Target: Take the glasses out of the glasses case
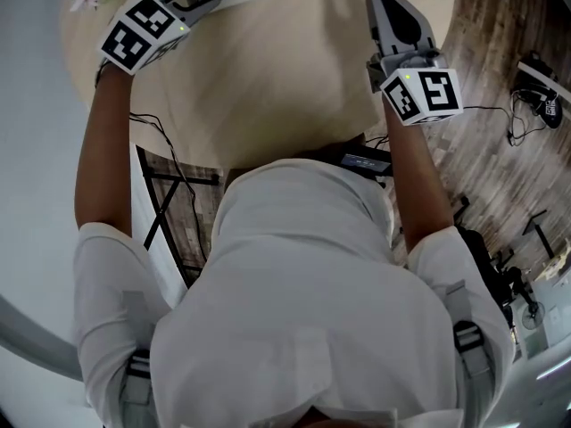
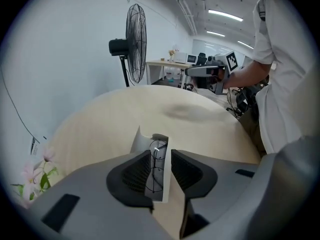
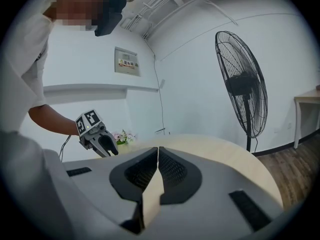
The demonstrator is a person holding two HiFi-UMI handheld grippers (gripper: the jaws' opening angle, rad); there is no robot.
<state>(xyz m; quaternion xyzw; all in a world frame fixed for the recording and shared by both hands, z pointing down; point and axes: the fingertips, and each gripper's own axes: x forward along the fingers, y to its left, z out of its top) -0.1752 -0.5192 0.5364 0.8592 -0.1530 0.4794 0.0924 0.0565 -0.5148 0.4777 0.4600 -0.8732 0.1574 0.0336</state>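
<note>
My left gripper [image 2: 161,160] tips steeply down at the round beige wooden table [image 2: 150,114], jaws spread wide and pressing on nothing. Between them shows the open grey glasses case [image 2: 159,137] with the thin black wire-framed glasses [image 2: 156,156] inside. My right gripper [image 3: 156,156], forearm outstretched, points nearly level, clenched empty
</note>
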